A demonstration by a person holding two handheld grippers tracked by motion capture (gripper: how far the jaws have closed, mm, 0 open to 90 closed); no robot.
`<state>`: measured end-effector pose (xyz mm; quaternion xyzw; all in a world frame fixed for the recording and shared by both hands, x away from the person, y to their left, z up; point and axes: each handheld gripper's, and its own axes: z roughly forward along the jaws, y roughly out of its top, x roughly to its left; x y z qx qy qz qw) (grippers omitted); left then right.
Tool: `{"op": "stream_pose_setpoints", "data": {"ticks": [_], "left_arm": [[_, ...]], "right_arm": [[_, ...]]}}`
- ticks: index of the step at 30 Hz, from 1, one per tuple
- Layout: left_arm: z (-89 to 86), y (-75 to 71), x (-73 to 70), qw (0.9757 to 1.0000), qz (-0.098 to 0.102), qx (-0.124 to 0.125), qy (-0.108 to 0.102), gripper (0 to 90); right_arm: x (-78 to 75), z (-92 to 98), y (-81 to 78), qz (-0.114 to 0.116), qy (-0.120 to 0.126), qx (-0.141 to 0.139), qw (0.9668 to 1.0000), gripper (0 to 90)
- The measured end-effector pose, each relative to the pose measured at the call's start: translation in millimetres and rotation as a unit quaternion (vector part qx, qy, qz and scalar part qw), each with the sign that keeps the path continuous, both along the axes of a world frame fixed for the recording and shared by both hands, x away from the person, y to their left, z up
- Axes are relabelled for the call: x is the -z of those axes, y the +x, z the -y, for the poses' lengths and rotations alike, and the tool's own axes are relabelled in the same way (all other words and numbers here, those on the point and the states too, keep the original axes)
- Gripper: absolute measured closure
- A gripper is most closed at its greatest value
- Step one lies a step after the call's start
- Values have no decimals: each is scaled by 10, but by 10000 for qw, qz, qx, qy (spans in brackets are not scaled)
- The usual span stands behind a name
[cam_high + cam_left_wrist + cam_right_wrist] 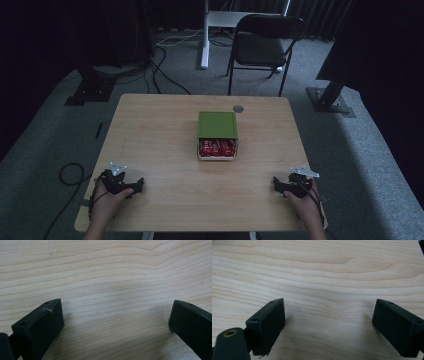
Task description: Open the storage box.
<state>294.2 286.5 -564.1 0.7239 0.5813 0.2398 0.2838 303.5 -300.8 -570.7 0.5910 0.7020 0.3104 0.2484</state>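
A: Where's the green-lidded box (217, 134)?
B: Mid-desk (160, 125), a little toward the far edge. Its lid is slid back, so red packets (217, 147) show at the near end.
A: And the grippers?
B: The left gripper (121, 184) rests near the front left corner, jaws spread, nothing between them. The right gripper (291, 184) sits near the front right corner, likewise released and empty.

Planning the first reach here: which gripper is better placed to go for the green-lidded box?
Right, narrowly. The box sits slightly right of centre, so the right gripper looks a little nearer than the left gripper. Both are open and empty.
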Motion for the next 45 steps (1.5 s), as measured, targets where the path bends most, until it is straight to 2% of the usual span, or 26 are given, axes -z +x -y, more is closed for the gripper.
{"op": "stream_pose_setpoints", "data": {"ticks": [6, 9, 17, 24, 26, 35, 38, 40, 45], "left_arm": [[1, -2, -1, 10000, -1, 7, 9, 4], [3, -17, -2, 10000, -3, -8, 13, 5], [85, -58, -4, 9995, -15, 304, 32, 5], [187, -71, -53, 9984, 119, 518, 181, 5], [244, -77, -57, 9976, 178, 604, 292, 5], [418, -70, -46, 9948, 351, 841, 445, 5], [512, -46, -64, 9925, 377, 1006, 576, 5], [535, -40, -69, 9922, 392, 1028, 584, 5], [659, -20, -100, 9892, 495, 1204, 671, 5]], "right_arm": [[0, 0, 0, 3, -3, 6, 10000, 109], [0, -7, -3, 5, -10, -105, 9999, 109], [-1, -12, -4, 1, -4, -196, 9998, 108], [0, -13, -6, 2, -9, -226, 9997, 108], [0, -13, -5, 1, -7, -225, 9997, 108], [0, -10, -3, 2, -5, -234, 9997, 108], [0, -10, -3, 2, 1, -232, 9997, 109], [-1, -10, -3, 1, 0, -233, 9997, 109], [0, -10, -2, 1, -6, -236, 9997, 109]]}}
